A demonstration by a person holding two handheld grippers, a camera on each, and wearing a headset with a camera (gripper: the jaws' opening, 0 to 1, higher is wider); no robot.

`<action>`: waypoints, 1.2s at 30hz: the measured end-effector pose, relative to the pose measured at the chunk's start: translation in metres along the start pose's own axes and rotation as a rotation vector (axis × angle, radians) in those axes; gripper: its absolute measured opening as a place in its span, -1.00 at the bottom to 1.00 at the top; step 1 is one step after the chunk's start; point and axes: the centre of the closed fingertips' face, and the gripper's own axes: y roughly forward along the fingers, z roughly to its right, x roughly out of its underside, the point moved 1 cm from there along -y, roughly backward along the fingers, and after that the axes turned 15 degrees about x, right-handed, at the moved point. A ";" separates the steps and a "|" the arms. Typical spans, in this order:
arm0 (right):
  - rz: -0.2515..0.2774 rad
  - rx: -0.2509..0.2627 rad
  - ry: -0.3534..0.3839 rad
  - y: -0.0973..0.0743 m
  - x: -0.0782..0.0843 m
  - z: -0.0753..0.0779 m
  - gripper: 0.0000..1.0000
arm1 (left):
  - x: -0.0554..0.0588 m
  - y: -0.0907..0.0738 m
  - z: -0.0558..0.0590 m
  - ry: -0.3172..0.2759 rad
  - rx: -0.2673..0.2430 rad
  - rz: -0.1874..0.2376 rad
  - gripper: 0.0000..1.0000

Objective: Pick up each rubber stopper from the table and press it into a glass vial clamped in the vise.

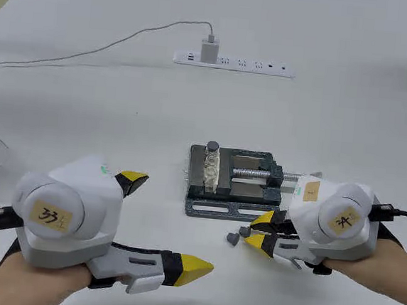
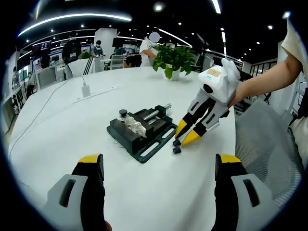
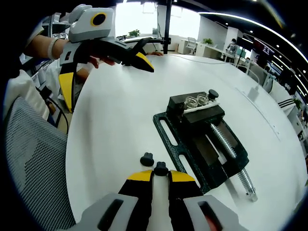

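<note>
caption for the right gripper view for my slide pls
The right gripper poised at a rubber stopper, a second stopper beside it, the vise with glass vials ahead.

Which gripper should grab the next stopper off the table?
Right. The right gripper has its tips at one rubber stopper, a second stopper just beside it, both near the vise. The left gripper is open but farther from them.

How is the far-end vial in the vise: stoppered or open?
Stoppered: the end vial wears a dark stopper; the two vials beside it show open mouths.
</note>
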 end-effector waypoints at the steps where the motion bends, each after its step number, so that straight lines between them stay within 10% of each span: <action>1: -0.001 0.000 0.001 0.000 0.000 0.000 -0.85 | 0.000 0.000 0.000 0.003 0.001 -0.002 0.91; 18: -0.002 -0.037 -0.007 -0.033 -0.027 0.014 -0.86 | -0.014 0.014 0.006 0.127 0.047 -0.047 0.76; 36: -0.071 -0.104 -0.259 -0.066 -0.067 0.024 -0.86 | -0.039 0.042 0.016 0.357 0.128 -0.141 0.37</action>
